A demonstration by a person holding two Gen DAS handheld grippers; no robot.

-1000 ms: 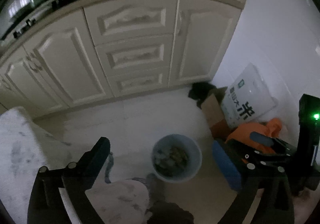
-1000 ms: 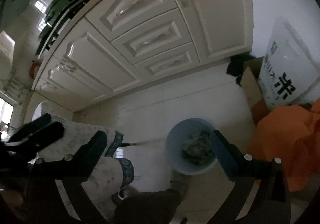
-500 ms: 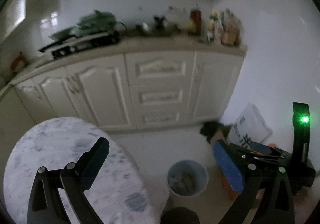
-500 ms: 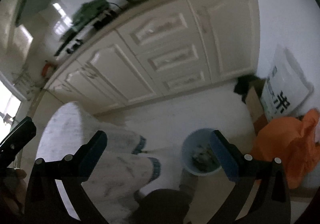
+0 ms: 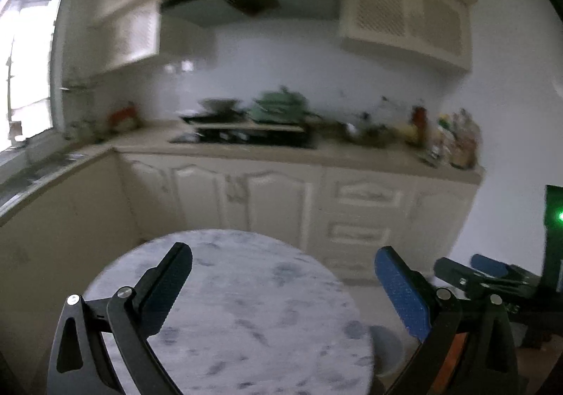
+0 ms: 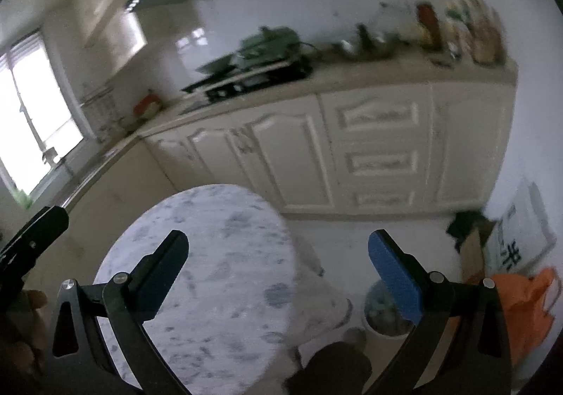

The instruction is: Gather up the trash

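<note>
Presently I hold my left gripper (image 5: 283,284) and right gripper (image 6: 278,268) with jaws spread and empty above the bare marble desk (image 6: 211,254), the trash bin (image 6: 381,319) at five o'clock, ready for litter.

The round table (image 5: 246,307) is white marbled with grey blotches. The cabinets (image 6: 352,148) are cream, and the bin (image 6: 378,321) is pale blue beside an orange bag (image 6: 524,310). Each gripper (image 5: 285,289) (image 6: 278,271) is black with one blue finger pad (image 5: 401,293).
</note>
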